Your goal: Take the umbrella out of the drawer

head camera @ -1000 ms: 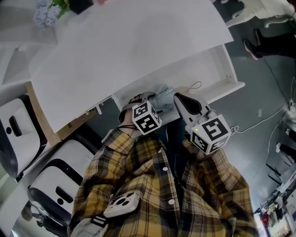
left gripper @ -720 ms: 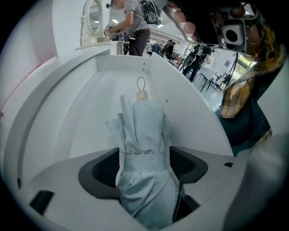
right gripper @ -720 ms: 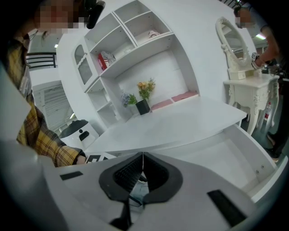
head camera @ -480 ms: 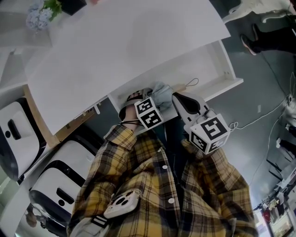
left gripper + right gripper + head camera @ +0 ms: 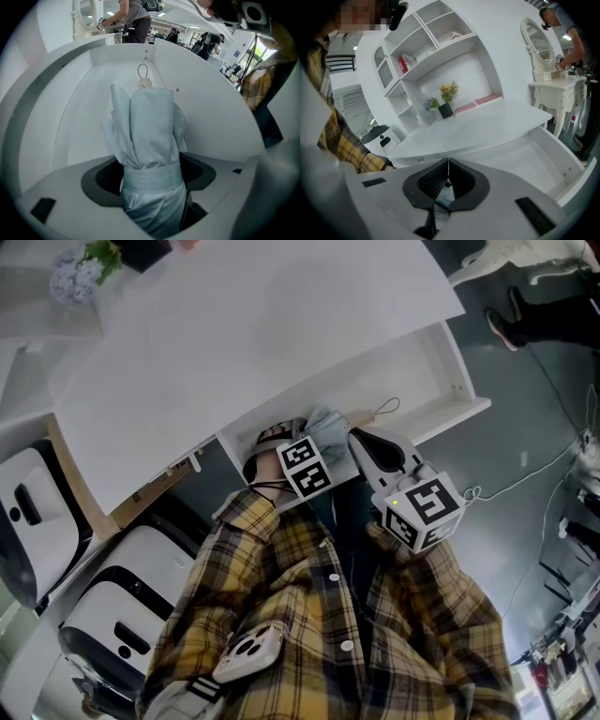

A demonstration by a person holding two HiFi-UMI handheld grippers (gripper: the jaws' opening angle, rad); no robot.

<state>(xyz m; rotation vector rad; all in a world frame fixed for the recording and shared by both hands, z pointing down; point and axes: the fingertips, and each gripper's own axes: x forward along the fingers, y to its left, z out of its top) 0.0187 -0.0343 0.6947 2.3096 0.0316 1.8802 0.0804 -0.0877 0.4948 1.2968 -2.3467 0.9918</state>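
Observation:
A folded pale blue umbrella [image 5: 150,136] stands up between the jaws of my left gripper [image 5: 152,187], which is shut on its strapped middle. Its wooden handle with a cord loop [image 5: 143,77] points toward the far end of the open white drawer [image 5: 201,93]. In the head view the umbrella [image 5: 325,426] lies over the drawer [image 5: 441,381], with the left gripper [image 5: 302,442] at its near end. My right gripper [image 5: 361,437] hovers just right of it. In the right gripper view its jaws [image 5: 448,163] meet at the tips with nothing between them.
The white desk top [image 5: 234,324] overhangs the drawer, with flowers [image 5: 86,268] at its far left. White rounded appliances [image 5: 37,512] stand on the floor at left. A cable [image 5: 525,479] trails at right. Shelves, a potted plant [image 5: 445,105] and a dressing table [image 5: 551,84] lie beyond.
My left gripper, holding the umbrella, has edged slightly forward and to the right over the drawer. The right gripper has stayed almost where it was.

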